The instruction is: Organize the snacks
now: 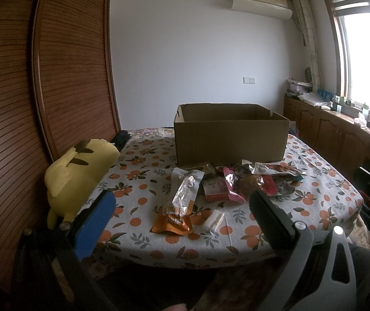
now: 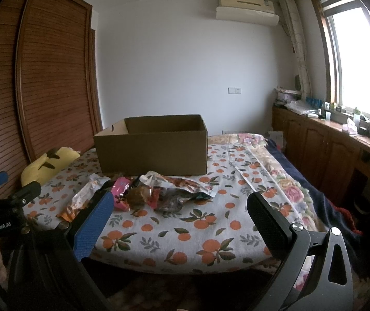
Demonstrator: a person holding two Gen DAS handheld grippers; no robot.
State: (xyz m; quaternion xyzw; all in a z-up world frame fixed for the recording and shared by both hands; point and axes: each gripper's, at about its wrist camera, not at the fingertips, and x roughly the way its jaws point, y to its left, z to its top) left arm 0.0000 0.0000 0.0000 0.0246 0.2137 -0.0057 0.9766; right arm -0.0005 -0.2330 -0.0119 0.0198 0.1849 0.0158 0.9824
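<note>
The left gripper hangs above the near edge of a bed covered with an orange-print cloth, its two fingers spread wide with nothing between them. Straight ahead of it, framed by the blue pad and the black pad, lies a long silver-and-orange snack packet, and just beside that, toward the black pad, a small clear wrapper. Beyond these sits a loose heap of snack packets, pink, red and silver, touching one another. Behind the heap stands an open cardboard box, upright, its inside not visible. Off past the blue pad a yellow plush toy rests at the bed's edge against a slatted wooden wardrobe. The right gripper is likewise wide open and holds nothing, hovering over the near part of the cloth; in its view the same heap lies ahead and toward its blue pad, the box behind it. The left gripper shows at that view's far edge beyond the blue pad.
</note>
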